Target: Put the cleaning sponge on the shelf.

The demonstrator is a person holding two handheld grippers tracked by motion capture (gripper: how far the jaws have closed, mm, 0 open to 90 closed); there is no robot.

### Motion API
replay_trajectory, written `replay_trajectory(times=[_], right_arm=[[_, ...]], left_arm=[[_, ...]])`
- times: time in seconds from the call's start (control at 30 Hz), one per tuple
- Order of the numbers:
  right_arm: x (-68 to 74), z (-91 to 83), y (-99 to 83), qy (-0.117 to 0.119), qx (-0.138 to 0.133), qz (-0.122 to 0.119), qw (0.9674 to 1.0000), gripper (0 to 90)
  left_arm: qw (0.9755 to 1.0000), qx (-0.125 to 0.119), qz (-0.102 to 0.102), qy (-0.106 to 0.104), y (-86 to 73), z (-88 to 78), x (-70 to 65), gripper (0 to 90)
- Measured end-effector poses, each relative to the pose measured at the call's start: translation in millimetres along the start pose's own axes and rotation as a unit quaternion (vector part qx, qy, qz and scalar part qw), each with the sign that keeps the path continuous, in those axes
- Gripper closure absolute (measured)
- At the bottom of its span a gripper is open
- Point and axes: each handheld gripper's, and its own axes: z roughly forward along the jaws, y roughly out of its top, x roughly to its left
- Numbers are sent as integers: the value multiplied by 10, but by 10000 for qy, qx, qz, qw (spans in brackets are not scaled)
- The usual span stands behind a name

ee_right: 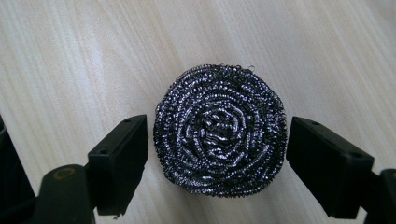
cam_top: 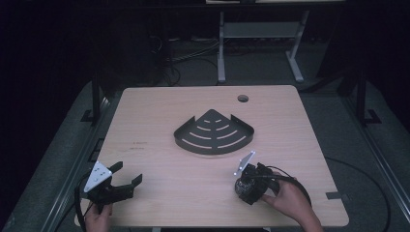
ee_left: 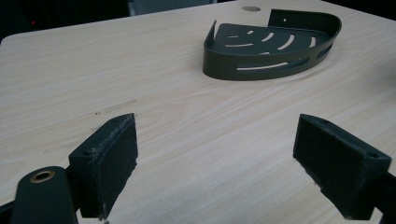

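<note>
right gripper (ee_right: 217, 140): pointing down at the table, jaws part-way apart with the steel wool scourer (ee_right: 219, 129) between them — the pads stand just beside its two sides, a thin gap on each, so no grip shows
right gripper, high view (cam_top: 243, 186): near the front right of the table, held by the person's right hand (cam_top: 289, 199); jaw tips hidden under its own body there
steel wool scourer, place: lying flat on the wooden table (cam_top: 159, 116), front right, well apart from the shelf; in the high view just a dark shiny lump (cam_top: 240, 184) under the gripper, hard to make out
left gripper (ee_left: 215, 154): jaws wide apart, nothing between them — bare tabletop there
left gripper, high view (cam_top: 128, 175): front left corner, above the table edge, held by the left hand (cam_top: 98, 218), which is cut off by the bottom of the frame
corner shelf (cam_top: 214, 132): black metal, slotted floor, low rim, sitting mid-table; nothing seen in it
corner shelf, left gripper view (ee_left: 273, 44): far side of the table, well apart from the jaws
cable hole (cam_top: 242, 98): round, at the back of the table
surroundings: dark floor and table legs, mostly too dim to read
</note>
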Motion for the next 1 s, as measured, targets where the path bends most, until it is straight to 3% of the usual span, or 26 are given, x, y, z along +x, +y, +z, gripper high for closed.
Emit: replay_trajectory(times=[0.73, 1.0], right_arm=[[8, 33, 85, 7, 197, -111, 9997, 316], [-6, -42, 97, 52, 64, -145, 9999, 319]], left_arm=[[10000, -54, -56, 16, -2, -20, 17, 133], [10000, -48, -64, 22, -2, -19, 19, 133]])
